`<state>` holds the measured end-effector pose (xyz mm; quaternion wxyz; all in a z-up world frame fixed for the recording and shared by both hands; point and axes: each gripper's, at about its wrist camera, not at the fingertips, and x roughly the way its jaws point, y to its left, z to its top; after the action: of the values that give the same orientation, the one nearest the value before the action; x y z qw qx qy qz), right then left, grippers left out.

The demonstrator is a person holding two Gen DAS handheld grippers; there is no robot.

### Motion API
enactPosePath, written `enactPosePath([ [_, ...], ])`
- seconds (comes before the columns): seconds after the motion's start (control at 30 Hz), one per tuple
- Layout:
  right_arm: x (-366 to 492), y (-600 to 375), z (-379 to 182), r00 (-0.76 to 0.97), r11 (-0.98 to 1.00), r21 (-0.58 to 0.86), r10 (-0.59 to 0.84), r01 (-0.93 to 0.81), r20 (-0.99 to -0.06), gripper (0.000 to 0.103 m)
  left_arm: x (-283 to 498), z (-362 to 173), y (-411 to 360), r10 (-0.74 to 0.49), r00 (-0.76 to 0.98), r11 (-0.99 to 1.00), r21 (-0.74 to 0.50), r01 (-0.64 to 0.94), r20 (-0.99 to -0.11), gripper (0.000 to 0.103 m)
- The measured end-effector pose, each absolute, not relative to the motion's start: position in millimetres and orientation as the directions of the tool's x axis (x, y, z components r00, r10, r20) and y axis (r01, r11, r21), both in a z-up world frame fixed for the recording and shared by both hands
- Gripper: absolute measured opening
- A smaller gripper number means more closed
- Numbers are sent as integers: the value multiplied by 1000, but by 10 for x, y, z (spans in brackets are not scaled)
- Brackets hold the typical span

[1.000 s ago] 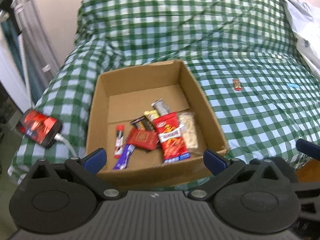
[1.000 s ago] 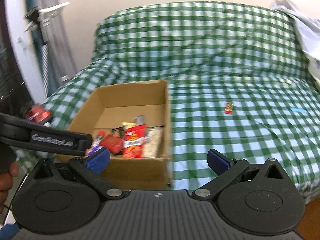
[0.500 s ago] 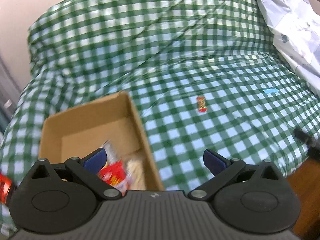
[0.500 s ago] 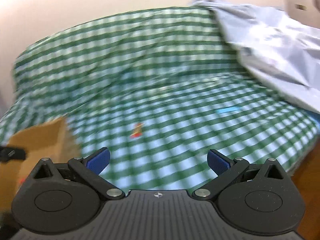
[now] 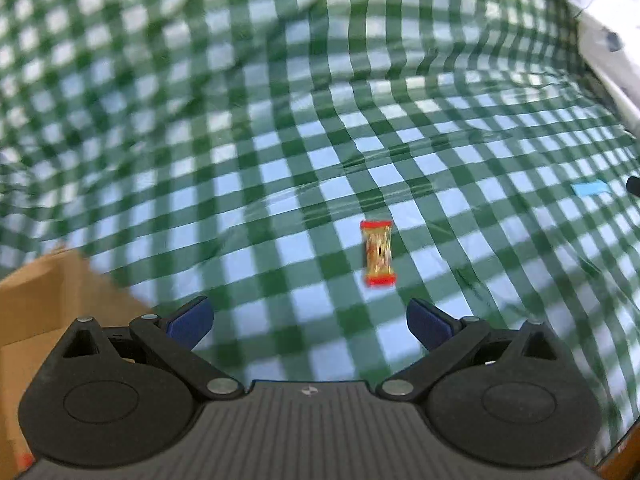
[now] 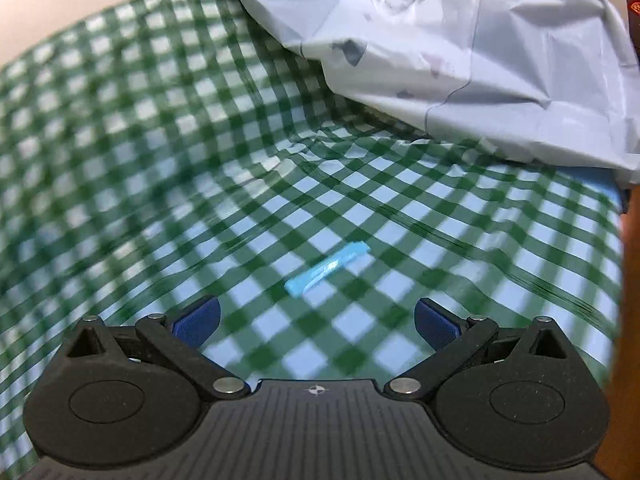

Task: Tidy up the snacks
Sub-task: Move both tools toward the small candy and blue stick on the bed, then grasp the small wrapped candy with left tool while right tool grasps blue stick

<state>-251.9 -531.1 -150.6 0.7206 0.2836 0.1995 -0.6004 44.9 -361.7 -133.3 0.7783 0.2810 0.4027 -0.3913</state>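
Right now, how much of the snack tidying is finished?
In these views, two snacks lie loose on the checked cloth: a red-ended packet ahead of the open left claw, and a blue wrapper ahead of the open right claw. Neither is gripped. Only a corner of the cardboard box shows, contents hidden.

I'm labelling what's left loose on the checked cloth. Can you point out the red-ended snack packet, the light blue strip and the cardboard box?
red-ended snack packet (image 5: 378, 253), left wrist view, middle of the wrapper.
light blue strip (image 6: 326, 263), right wrist view, centre of the strip.
cardboard box (image 5: 52, 300), left wrist view, its brown wall.
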Motion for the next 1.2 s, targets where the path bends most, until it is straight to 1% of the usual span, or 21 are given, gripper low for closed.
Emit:
enactPosePath([
  [0.13, -2310, -5935, -1901, 141, 77, 127, -755, 989, -641, 102, 627, -1814, -4124, -347, 327, 527, 105, 843, -879, 103],
  [0.23, -2232, -6346, -2244, 125, 44, 133, -700, 990, -703, 102, 728, -2082, -4341, -340, 298, 516, 88, 852, -892, 103],
  [0.3, -2177, -6483, -2440, 79, 11, 98, -677, 995, -732, 103, 799, -2265, -4435, -297, 283, 526, 92, 846, -912, 103],
  [0.33, -2096, -6460, -2498, 39, 32, 22, -718, 999, -694, 103, 849, -2308, -4419, -311, 262, 537, 59, 842, -914, 103],
  [0.37, -2039, -6433, -2524, 25, 50, -16, -732, 999, -681, 103, 889, -2304, -4382, -336, 261, 560, 31, 828, -905, 103],
  [0.43, -2061, -6406, -2562, 35, 37, 11, -750, 999, -660, 103, 912, -2310, -4374, -336, 264, 560, 34, 828, -904, 103],
  [0.5, -2061, -6401, -2576, 40, 49, 4, -755, 999, -655, 103, 908, -2291, -4372, -332, 276, 553, 51, 832, -902, 103],
  [0.53, -2067, -6389, -2572, 44, 56, 3, -755, 998, -654, 97, 906, -2262, -4356, -332, 282, 557, 54, 828, -900, 92],
  [0.57, -2080, -6367, -2554, 49, 56, 9, -760, 998, -648, 89, 903, -2212, -4335, -340, 285, 566, 47, 823, -896, 66],
  [0.6, -2098, -6340, -2521, 59, 61, 19, -767, 998, -639, 58, 887, -2145, -4314, -347, 290, 575, 42, 817, -892, 46],
  [0.63, -2122, -6320, -2489, 72, 69, 29, -765, 997, -640, 27, 891, -2095, -4304, -343, 282, 580, 34, 814, -896, 20],
  [0.7, -2197, -6259, -2426, 91, 71, 57, -751, 996, -654, 17, 912, -2008, -4247, -351, 276, 598, 13, 801, -895, 19],
  [0.73, -2229, -6234, -2404, 90, 70, 56, -750, 996, -656, 14, 907, -1959, -4215, -358, 285, 597, 17, 802, -889, 19],
  [0.83, -2319, -6079, -2240, 111, 82, 75, -757, 994, -644, 13, 850, -1740, -4055, -380, 287, 590, 8, 807, -880, 19],
  [0.93, -2314, -5803, -1990, 177, 152, 93, -771, 984, -612, 13, 718, -1448, -3837, -412, 292, 581, -2, 814, -863, 19],
  [1.1, -2216, -5040, -1439, 326, 295, 148, -765, 944, -556, 13, 420, -957, -3412, -448, 307, 576, -9, 817, -839, 19],
  [1.2, -2185, -4513, -1145, 408, 377, 174, -731, 910, -547, 13, 205, -638, -3087, -467, 332, 585, -5, 811, -820, 19],
])
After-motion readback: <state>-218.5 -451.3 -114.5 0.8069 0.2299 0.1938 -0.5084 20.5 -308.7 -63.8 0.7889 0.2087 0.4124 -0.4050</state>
